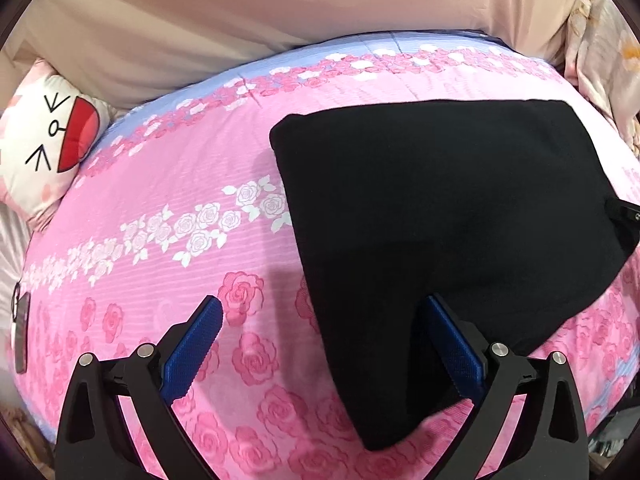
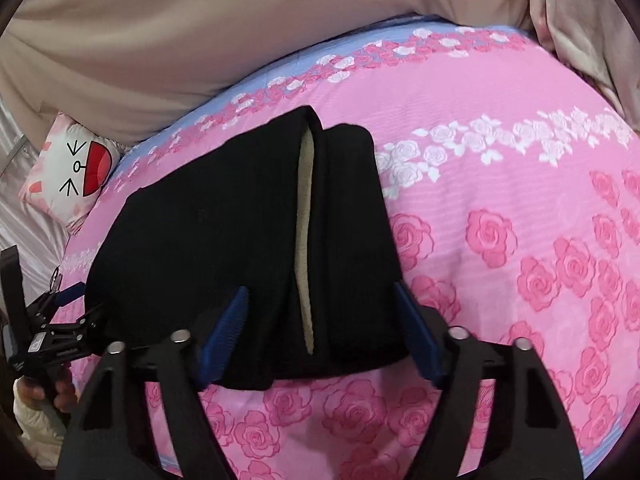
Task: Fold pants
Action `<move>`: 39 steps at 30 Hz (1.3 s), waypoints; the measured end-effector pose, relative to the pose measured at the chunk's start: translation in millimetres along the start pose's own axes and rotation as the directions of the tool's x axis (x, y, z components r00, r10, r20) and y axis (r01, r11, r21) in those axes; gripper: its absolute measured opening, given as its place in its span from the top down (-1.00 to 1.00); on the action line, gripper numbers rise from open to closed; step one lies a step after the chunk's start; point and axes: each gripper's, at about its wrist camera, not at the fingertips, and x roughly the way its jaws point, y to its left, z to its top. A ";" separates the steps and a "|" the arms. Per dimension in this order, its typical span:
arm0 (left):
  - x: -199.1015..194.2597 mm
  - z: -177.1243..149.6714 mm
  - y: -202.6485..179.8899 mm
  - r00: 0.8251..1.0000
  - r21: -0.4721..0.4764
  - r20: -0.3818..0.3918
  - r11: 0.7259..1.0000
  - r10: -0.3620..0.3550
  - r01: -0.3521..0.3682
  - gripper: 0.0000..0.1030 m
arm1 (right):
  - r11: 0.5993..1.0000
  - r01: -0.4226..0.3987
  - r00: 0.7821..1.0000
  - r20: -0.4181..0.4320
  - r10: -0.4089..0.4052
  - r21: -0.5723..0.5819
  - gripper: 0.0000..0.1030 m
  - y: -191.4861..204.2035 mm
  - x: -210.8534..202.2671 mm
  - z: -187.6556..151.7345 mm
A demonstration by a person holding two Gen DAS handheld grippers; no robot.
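Observation:
The black pants lie folded into a thick bundle on the pink rose bedspread, with a cream lining strip showing along the fold. My right gripper hovers over the bundle's near end. Its blue pads stand apart, one over the cloth and one at its right edge, and no squeeze is visible. In the left wrist view the pants fill the right half. My left gripper is open at their near left corner, and it also shows as the left gripper at the bundle's left edge.
A white cartoon pillow sits at the bed's far left corner. A beige padded headboard runs along the far side. A floral quilt is bunched at the far right. A dark flat item lies at the left edge.

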 end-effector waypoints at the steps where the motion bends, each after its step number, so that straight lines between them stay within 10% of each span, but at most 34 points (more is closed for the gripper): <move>1: -4.9 -1.4 1.3 1.000 -0.018 -0.006 1.000 -0.020 0.020 -0.90 | 1.000 -0.003 1.000 0.001 0.003 -0.013 -0.15 -1.3 -3.8 1.8; 3: -14.2 -4.3 8.1 0.995 -0.065 -0.008 0.993 -0.098 0.097 -0.90 | 1.000 -0.015 1.000 0.006 0.015 -0.012 -0.15 -6.5 -8.1 4.9; 6: -19.4 -11.8 21.2 0.975 -0.171 -0.003 0.960 -0.224 0.220 -0.90 | 0.998 0.054 0.998 0.013 -0.054 -0.012 -0.90 -11.7 -8.0 9.8; 9: 3.5 -23.6 23.3 0.965 -0.258 -0.075 0.940 -0.252 0.225 -0.90 | 1.000 -0.015 0.999 -0.052 0.014 -0.011 -0.89 -11.0 3.6 9.2; 13: 7.5 -22.8 7.5 0.977 -0.200 -0.035 0.959 -0.210 0.199 -0.90 | 1.000 -0.004 0.999 -0.046 0.003 -0.023 -0.75 0.1 20.8 1.2; 14: 9.9 -20.7 4.7 0.978 -0.181 -0.029 0.963 -0.207 0.199 -0.90 | 1.000 -0.031 0.999 -0.045 0.031 -0.004 -0.42 2.7 18.9 2.1; 16: 15.8 -10.5 4.7 0.981 -0.136 -0.011 0.972 -0.193 0.190 -0.90 | 0.973 -0.196 0.978 -0.051 0.204 0.122 0.05 -2.1 14.3 5.1; 20: 3.6 20.7 29.4 0.993 -0.098 0.046 0.989 -0.106 0.110 -0.90 | 0.898 -0.353 0.932 0.009 0.363 0.262 0.14 -6.6 -6.3 2.8; 30: -17.9 -2.2 2.5 0.987 0.014 0.058 0.988 -0.151 0.151 -0.90 | 0.982 -0.106 0.993 0.070 0.097 0.154 -0.11 -23.6 -34.1 6.1; 33: -29.7 2.1 3.0 0.981 -0.010 0.093 0.985 -0.170 0.172 -0.90 | 0.996 -0.061 0.994 0.093 0.054 0.069 -0.91 -10.5 -39.2 25.3; 39: -8.6 20.0 13.2 0.991 -0.125 0.006 0.984 -0.130 0.130 -0.90 | 0.993 -0.089 0.996 -0.017 0.091 0.080 -0.89 -12.3 -3.8 25.3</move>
